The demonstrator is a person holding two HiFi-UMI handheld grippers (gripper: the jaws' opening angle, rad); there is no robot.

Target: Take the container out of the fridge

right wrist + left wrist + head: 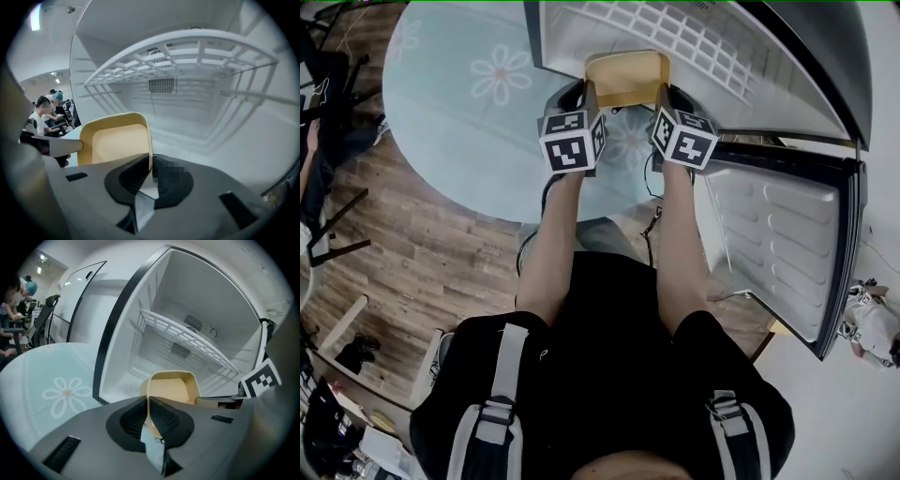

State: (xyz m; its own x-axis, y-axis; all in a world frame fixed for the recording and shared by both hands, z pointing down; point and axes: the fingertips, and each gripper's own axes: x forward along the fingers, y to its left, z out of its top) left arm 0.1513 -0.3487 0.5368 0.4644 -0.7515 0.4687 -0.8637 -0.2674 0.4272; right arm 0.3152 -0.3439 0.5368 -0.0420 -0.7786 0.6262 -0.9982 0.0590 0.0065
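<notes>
A tan, open-topped container [626, 79] hangs in front of the open fridge [694, 56], held from both sides. My left gripper [584, 94] is shut on its left rim; in the left gripper view the jaws pinch the container [171, 389] wall at the gripper [149, 401]. My right gripper [664, 96] is shut on the right rim; the right gripper view shows the container [117, 140] wall clamped at the gripper [151, 164]. The container looks empty inside. Behind it lies the white fridge interior with a wire shelf [187, 338].
The fridge door [792, 248] stands open at the right. A pale blue round rug [478, 103] with flower prints covers the wooden floor [403, 272] on the left. Chairs [328, 84] and seated people [44, 117] are at the far left.
</notes>
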